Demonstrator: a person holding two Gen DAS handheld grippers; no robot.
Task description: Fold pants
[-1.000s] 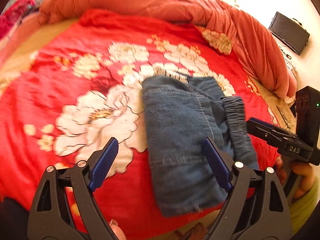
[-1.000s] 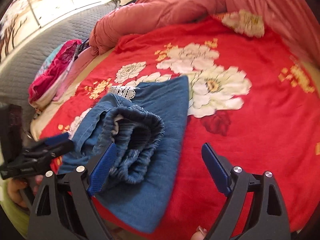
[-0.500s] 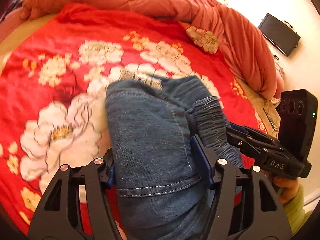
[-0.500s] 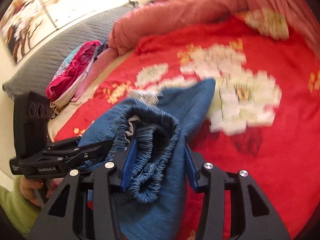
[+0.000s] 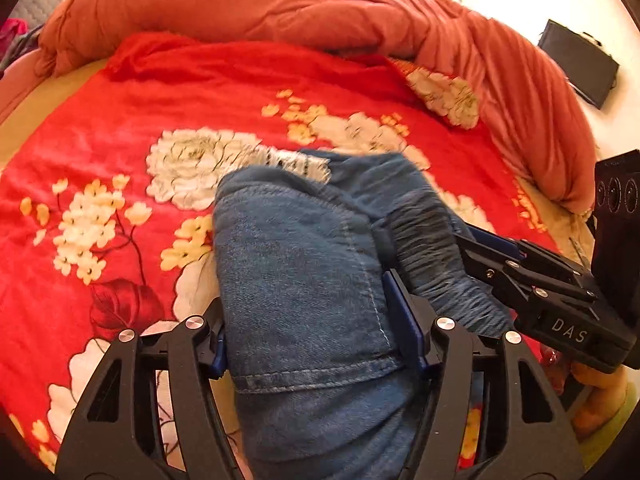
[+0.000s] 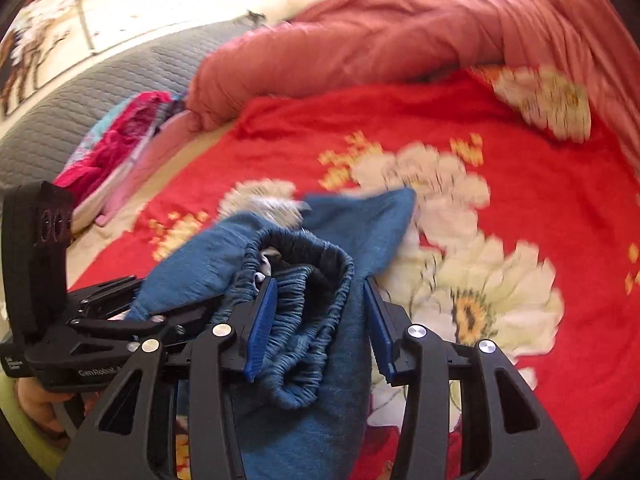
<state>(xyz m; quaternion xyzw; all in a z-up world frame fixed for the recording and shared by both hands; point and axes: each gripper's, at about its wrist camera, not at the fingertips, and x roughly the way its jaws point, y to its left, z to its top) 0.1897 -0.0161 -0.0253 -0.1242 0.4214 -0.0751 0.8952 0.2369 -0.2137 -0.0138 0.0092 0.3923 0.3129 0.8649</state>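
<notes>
The folded blue denim pants [image 5: 304, 276] lie on a red flowered blanket [image 5: 168, 112]. My left gripper [image 5: 316, 328] is shut on the near folded edge of the pants, blue pads pressed on both sides. My right gripper [image 6: 320, 320] is shut on the gathered elastic waistband [image 6: 304, 300] and the layer beside it. In the left wrist view the right gripper [image 5: 532, 276] comes in from the right at the waistband [image 5: 436, 252]. In the right wrist view the left gripper [image 6: 104, 328] sits at the left. The pants [image 6: 360, 228] look slightly raised at the near end.
A rolled salmon-pink quilt [image 5: 280, 4] runs along the far side of the bed and down the right. A grey quilted headboard [image 6: 80, 100] and a pink clothes pile [image 6: 116, 148] are at the left. A dark screen [image 5: 576, 64] stands off the bed at right.
Both grippers went from open beside the pants to closed on them: left on the folded edge, right on the waistband. The gripped near end has lifted a little.
</notes>
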